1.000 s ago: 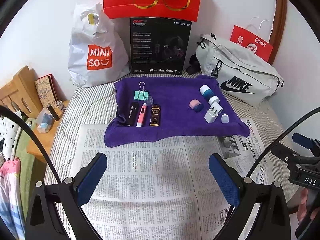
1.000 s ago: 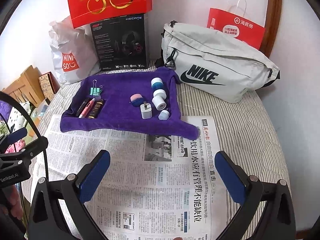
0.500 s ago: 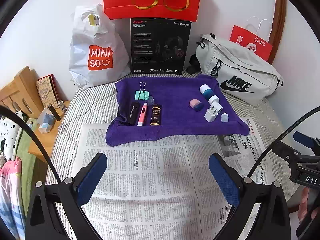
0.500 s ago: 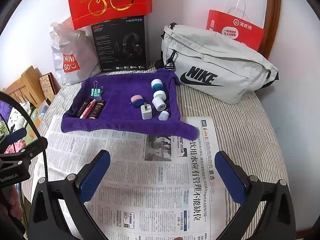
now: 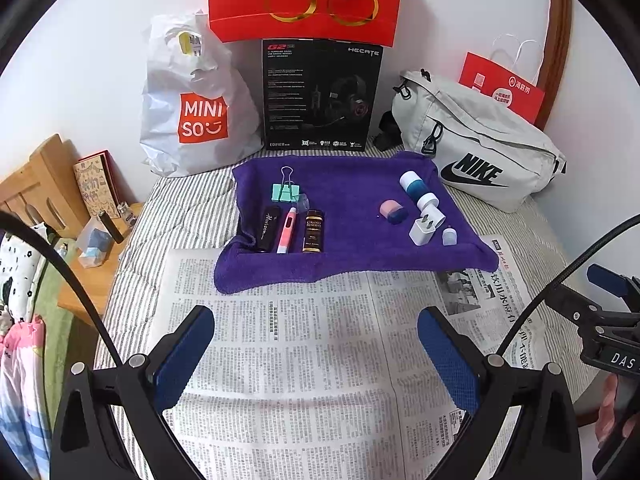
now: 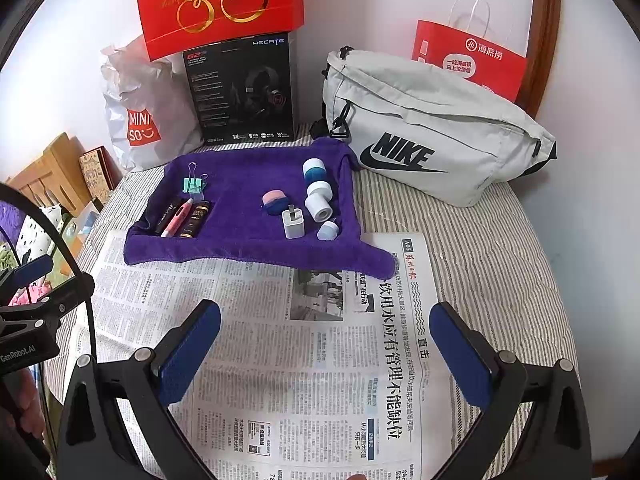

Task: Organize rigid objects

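Left gripper [image 5: 316, 344] jaws spread wide, nothing between them, hovering over the newspaper [image 5: 304, 360]. Right gripper [image 6: 326, 340] same: wide open, empty, above the newspaper's right half. All task items sit further out on the purple towel [image 5: 352, 200]. Left cluster: green binder clip [image 5: 285, 192], then black tube [image 5: 267, 229], pink pen [image 5: 287, 230] and dark bottle [image 5: 313, 230] side by side. Right cluster: pink-blue cap [image 5: 392, 211], two white-blue cylinders [image 6: 316, 184], white charger plug [image 5: 426, 225], small white-blue cap [image 5: 449, 236]. A small clear piece beside the clip is too faint to identify. The towel's front-left fold hides the tube's lower end. Both grippers' bases are cut off by the frame bottom. A hand [image 5: 612, 416] shows only partly at the left view's right edge.
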Motion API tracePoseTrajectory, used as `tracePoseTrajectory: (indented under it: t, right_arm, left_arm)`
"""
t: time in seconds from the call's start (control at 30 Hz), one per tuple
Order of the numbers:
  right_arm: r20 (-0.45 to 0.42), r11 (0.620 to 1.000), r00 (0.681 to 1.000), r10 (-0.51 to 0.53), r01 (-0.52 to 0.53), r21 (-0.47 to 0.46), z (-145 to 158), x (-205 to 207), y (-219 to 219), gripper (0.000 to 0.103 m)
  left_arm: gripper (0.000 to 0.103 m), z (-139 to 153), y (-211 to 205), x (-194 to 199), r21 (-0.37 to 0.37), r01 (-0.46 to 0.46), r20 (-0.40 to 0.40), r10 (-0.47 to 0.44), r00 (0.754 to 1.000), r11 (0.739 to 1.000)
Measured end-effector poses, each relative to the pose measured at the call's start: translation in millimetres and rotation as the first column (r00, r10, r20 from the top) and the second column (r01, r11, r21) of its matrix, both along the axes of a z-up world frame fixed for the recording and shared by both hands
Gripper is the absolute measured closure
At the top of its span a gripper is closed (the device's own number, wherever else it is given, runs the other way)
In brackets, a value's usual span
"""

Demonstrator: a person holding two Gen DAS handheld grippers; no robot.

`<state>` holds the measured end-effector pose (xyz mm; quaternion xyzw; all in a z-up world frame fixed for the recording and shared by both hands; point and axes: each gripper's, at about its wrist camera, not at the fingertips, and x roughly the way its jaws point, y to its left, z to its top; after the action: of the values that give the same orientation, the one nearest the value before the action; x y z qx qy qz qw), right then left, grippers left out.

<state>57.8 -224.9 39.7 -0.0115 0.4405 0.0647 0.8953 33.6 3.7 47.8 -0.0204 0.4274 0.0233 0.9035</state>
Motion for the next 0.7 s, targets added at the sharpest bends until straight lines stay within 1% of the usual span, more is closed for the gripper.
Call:
tracePoseTrajectory:
  t: [0.7]
  right_arm:
    - [0.01, 1.0, 1.0, -0.009, 0.009, 0.007, 5.5, -4.0, -5.9, 0.0]
  left_arm:
    - [0.0, 2.7, -4.1, -2.2, 0.009, 0.009, 0.001, -0.009, 1.0, 1.0]
